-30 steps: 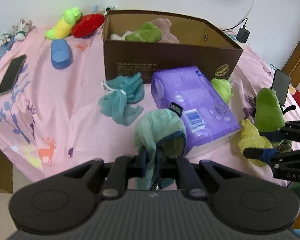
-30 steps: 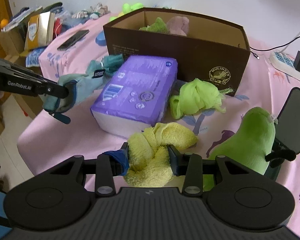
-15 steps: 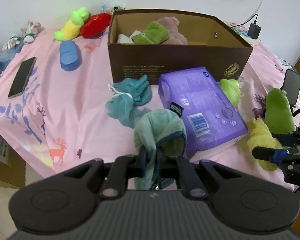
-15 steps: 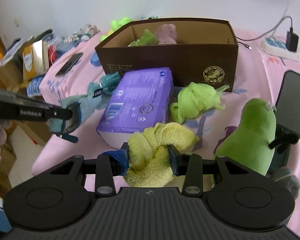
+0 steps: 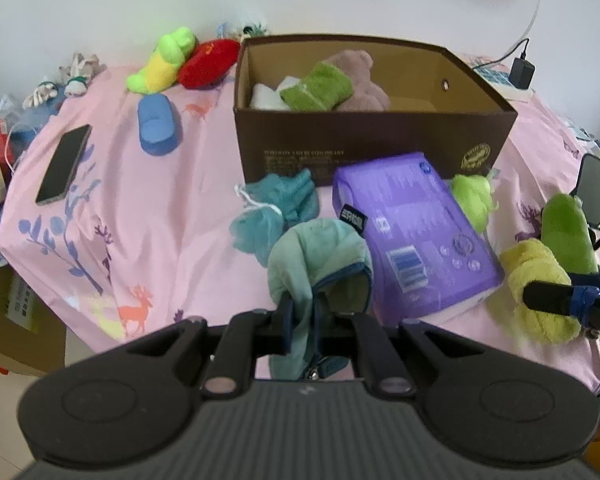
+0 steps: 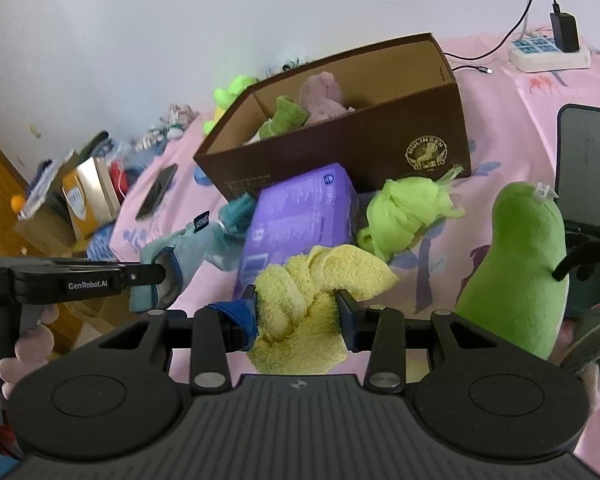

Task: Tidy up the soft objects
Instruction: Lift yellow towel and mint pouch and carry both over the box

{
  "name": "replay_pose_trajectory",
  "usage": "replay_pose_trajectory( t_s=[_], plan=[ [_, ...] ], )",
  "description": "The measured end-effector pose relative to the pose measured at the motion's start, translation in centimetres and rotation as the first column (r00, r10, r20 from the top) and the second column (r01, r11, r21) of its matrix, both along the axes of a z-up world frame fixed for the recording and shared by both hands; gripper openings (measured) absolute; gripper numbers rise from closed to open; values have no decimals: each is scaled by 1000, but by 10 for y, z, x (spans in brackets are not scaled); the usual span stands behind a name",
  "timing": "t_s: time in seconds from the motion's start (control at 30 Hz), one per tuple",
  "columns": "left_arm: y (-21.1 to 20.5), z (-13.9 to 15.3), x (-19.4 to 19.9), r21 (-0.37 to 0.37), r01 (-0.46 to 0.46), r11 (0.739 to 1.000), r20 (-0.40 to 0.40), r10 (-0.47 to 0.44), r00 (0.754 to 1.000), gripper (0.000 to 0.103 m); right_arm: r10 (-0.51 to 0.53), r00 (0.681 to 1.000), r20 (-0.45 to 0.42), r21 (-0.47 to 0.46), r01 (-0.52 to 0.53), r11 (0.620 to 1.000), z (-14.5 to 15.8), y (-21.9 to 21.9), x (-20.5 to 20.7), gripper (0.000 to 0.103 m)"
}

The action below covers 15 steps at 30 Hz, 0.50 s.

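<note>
Left gripper [image 5: 303,316] stays pinched on the teal cloth [image 5: 320,256], lower centre. Right gripper [image 6: 296,312] stays clamped on the yellow towel [image 6: 320,280]; its view has rolled, tilting the box [image 6: 340,148]. Only the left view shows the red plush [image 5: 208,62], upper left.

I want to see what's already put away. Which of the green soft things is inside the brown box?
The dark green folded towel, lying in the brown box beside a mauve plush. The other green items all lie outside on the pink sheet.
</note>
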<state>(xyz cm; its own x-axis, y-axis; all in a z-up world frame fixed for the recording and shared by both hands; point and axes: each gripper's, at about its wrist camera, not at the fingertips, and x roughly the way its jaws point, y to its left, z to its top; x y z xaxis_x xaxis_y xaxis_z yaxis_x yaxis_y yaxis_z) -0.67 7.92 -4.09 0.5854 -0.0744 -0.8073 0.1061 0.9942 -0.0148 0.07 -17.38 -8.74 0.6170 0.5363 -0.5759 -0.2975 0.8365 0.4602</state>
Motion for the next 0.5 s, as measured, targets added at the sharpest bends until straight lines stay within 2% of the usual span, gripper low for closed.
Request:
replay_pose_trajectory(
  t_s=[0.5],
  plan=[
    [-15, 27, 25, 33, -31, 999, 70, 29, 997, 6, 29, 1000, 2, 95, -29, 995, 8, -6, 25, 24]
  ],
)
